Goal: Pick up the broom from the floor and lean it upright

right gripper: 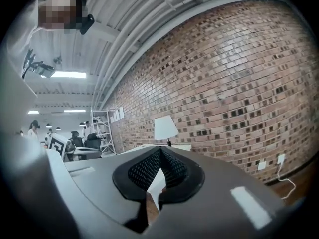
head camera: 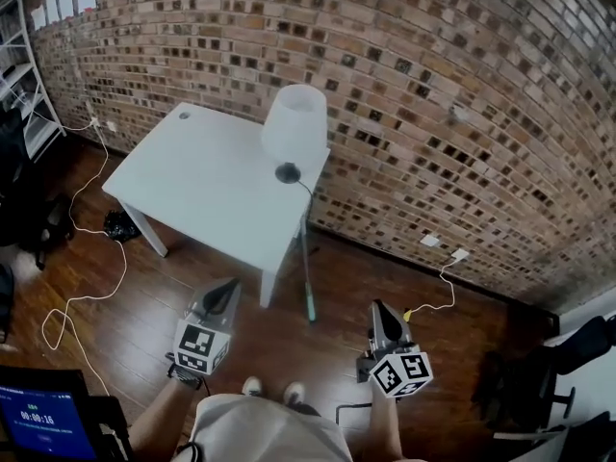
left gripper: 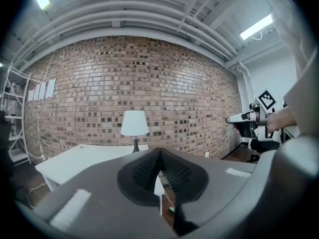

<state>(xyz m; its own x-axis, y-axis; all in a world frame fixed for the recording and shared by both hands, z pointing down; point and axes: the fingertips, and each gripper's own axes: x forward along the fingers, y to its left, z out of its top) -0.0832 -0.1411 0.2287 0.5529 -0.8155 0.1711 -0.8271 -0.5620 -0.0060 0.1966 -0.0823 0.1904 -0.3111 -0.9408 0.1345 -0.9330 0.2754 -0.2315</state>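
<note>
A thin grey pole with a teal end point(head camera: 309, 292), which looks like the broom, stands steeply on the wooden floor against the near right corner of the white table point(head camera: 192, 176). Its teal end point(left gripper: 172, 209) shows low through the gap in the left gripper view. I cannot make out the bristle head. My left gripper point(head camera: 231, 287) point(left gripper: 159, 152) is held up left of the pole, jaws together and empty. My right gripper point(head camera: 377, 308) point(right gripper: 159, 151) is to the pole's right, also shut with nothing in it. Both point toward the brick wall.
A white lamp point(head camera: 294, 123) stands on the table's far right edge. A white cable point(head camera: 91, 296) loops over the floor at left, and another point(head camera: 443, 292) runs from a wall socket. A black chair point(head camera: 539, 373) sits at right, shelving point(head camera: 29, 85) at far left.
</note>
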